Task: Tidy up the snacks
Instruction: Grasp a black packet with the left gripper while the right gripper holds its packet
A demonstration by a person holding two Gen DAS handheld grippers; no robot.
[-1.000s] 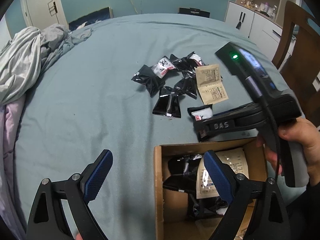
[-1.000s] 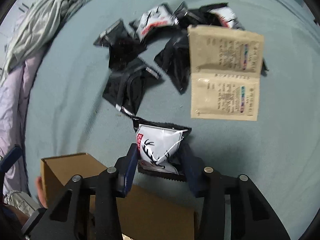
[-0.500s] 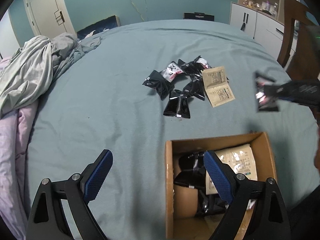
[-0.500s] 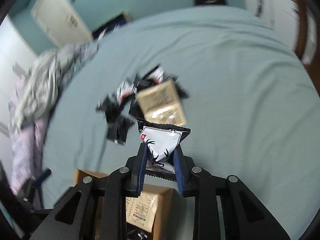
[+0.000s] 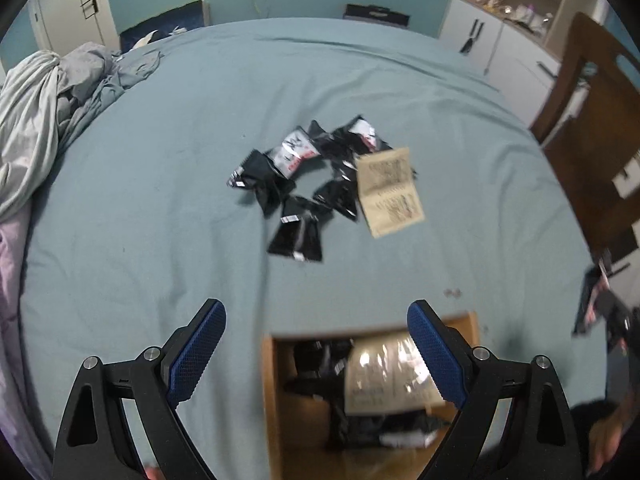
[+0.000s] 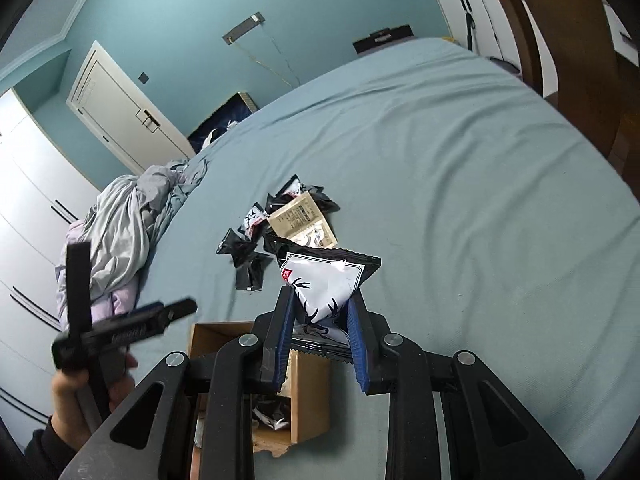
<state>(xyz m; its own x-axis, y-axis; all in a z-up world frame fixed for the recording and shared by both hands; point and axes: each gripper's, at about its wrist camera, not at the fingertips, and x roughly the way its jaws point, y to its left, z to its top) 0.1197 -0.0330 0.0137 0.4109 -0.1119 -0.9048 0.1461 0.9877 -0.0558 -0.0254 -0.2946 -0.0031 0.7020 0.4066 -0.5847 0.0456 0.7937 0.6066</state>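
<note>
My right gripper [image 6: 320, 304] is shut on a black-and-white snack packet [image 6: 326, 280] and holds it in the air above the open cardboard box [image 6: 310, 408]. In the left wrist view the same packet [image 5: 596, 300] shows blurred at the far right. My left gripper [image 5: 316, 352] is open and empty, just above the box [image 5: 276, 400], which holds black packets and a tan sachet [image 5: 384, 376]. A pile of black snack packets [image 5: 296, 200] and a tan sachet [image 5: 390, 192] lies on the blue bedsheet beyond the box.
Crumpled grey bedding [image 5: 44, 116] lies at the left edge of the bed. A wooden chair [image 5: 592, 132] stands at the right. White cabinets [image 5: 500, 40] and a white door [image 6: 124, 112] are at the far wall.
My right gripper has lifted the packet off the sheet and carried it back over the box. The left gripper stayed open and rose a little.
</note>
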